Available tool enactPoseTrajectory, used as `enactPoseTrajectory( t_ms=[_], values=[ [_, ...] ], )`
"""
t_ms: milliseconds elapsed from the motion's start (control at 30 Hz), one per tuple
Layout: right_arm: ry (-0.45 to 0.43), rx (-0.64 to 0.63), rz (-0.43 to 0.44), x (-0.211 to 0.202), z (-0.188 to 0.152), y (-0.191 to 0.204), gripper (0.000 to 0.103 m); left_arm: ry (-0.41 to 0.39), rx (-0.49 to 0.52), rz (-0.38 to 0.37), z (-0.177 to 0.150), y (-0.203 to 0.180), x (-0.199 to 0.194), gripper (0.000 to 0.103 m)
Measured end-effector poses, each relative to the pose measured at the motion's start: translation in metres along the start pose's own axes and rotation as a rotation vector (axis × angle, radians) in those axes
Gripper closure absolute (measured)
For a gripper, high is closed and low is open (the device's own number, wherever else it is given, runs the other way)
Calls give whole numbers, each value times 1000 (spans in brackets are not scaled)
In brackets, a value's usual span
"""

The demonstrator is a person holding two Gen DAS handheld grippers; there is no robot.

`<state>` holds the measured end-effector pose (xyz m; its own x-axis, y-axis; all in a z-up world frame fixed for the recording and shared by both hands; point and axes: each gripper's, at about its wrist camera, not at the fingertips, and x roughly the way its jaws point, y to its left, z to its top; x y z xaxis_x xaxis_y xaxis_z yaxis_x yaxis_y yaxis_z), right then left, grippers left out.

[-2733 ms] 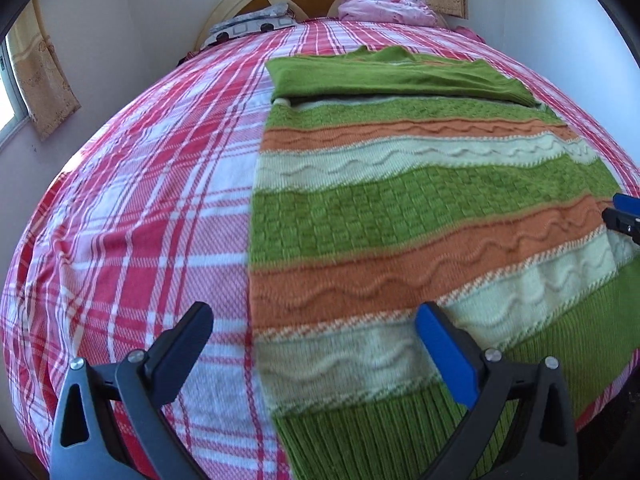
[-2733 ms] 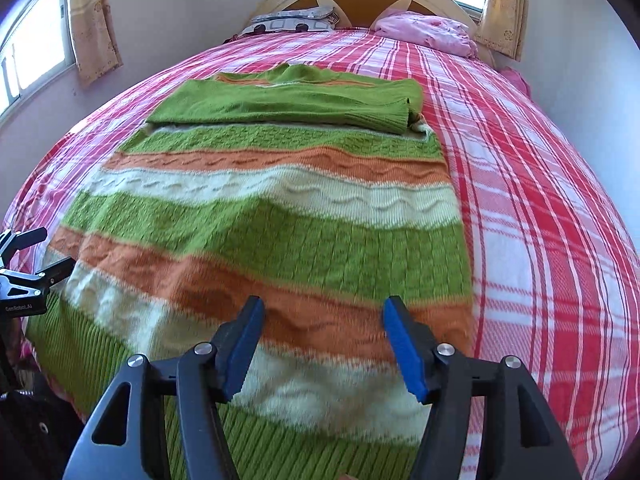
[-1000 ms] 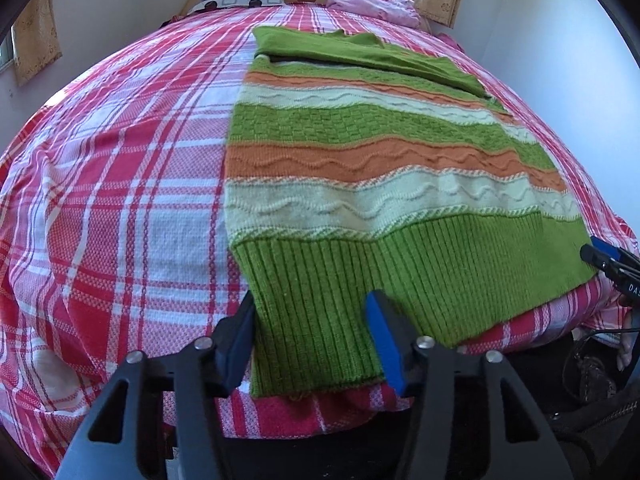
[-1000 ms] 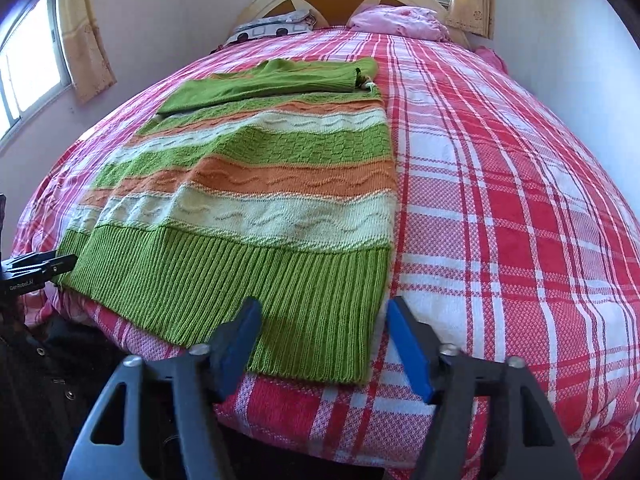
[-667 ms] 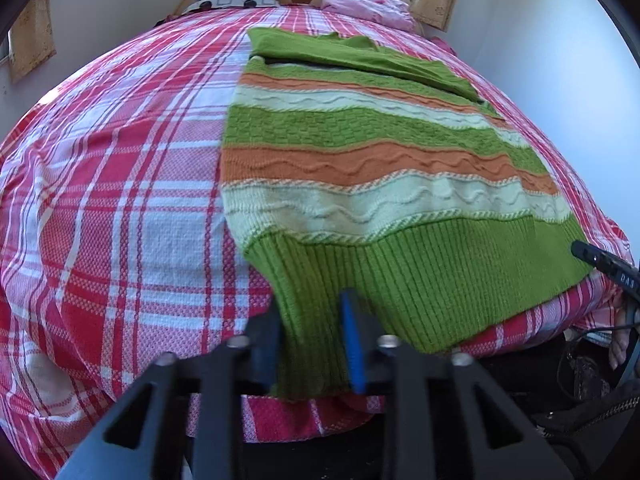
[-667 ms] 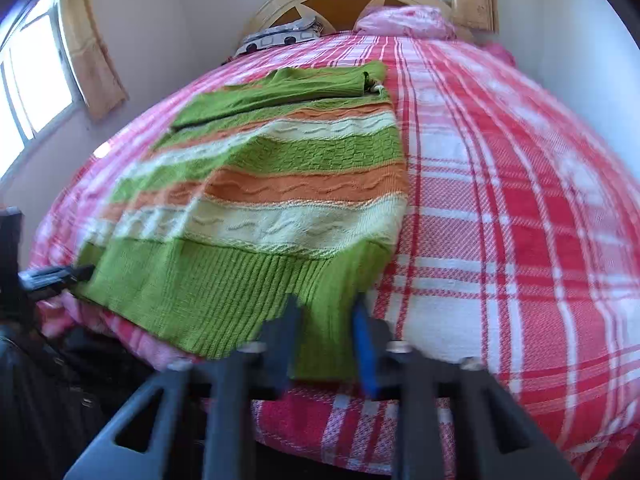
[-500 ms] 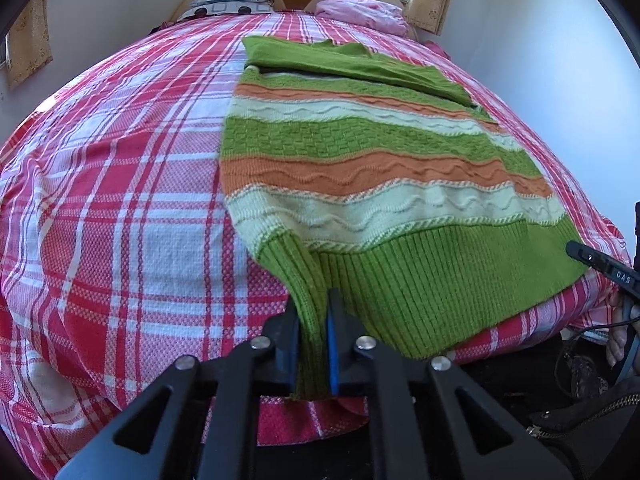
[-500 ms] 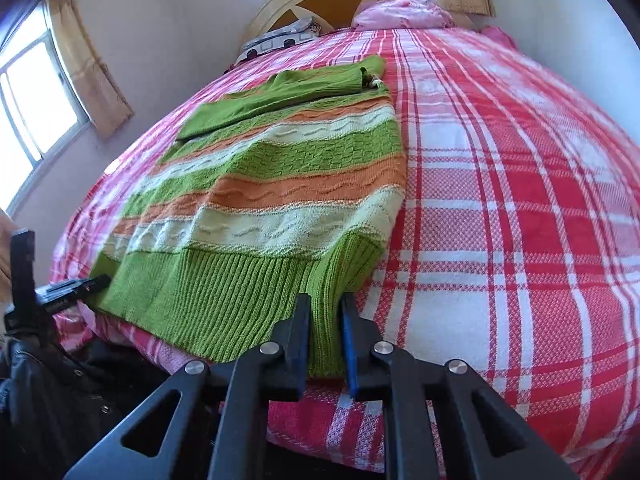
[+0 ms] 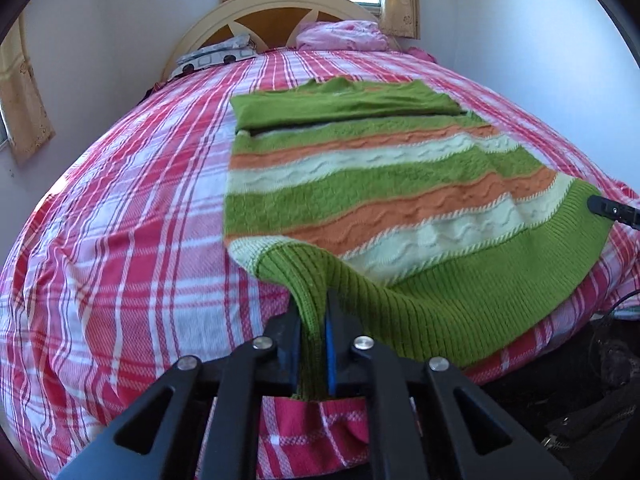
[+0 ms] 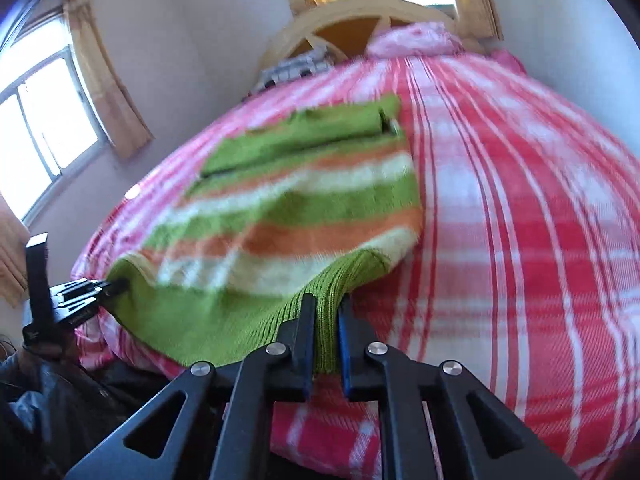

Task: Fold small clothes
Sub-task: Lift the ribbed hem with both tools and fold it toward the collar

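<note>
Sweater point(image 9: 360, 184) lies lengthwise on bed point(image 9: 120, 240), hem at the foot edge, folded sleeves across its far end toward the headboard point(image 9: 280, 12). Left gripper point(image 9: 312, 328) pinches the hem's left corner, right gripper point(image 10: 326, 332) its right corner, both raised off the bed. Pillows point(image 9: 344, 36) sit at the head edge, against the headboard.

The sweater point(image 9: 360, 184) is a knitted garment with green, orange and cream horizontal stripes and a wide green ribbed hem. It lies flat along the bed, hem at the near edge, neck at the far end. A plain green portion is folded across the far end. Both near hem corners are lifted off the bed and pinched, with the hem sagging between them.
</note>
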<state>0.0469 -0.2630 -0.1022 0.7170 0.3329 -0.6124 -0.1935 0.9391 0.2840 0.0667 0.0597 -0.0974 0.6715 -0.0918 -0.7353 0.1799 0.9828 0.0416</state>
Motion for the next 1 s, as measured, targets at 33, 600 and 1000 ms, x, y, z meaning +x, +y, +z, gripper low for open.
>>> enactPoseTrajectory(
  t_ms=[33,600,1000],
  values=[
    [-13,-8,-2,-1,4,2,94,-4,-8,-4,4,2,0,93],
    [-77,14,2,21,58,-3,94,-41,-80,-43,52,21,18,93],
    [-77,27,17,44,92,-7,95,-45,-118,-65,81,38,32,93]
  ],
)
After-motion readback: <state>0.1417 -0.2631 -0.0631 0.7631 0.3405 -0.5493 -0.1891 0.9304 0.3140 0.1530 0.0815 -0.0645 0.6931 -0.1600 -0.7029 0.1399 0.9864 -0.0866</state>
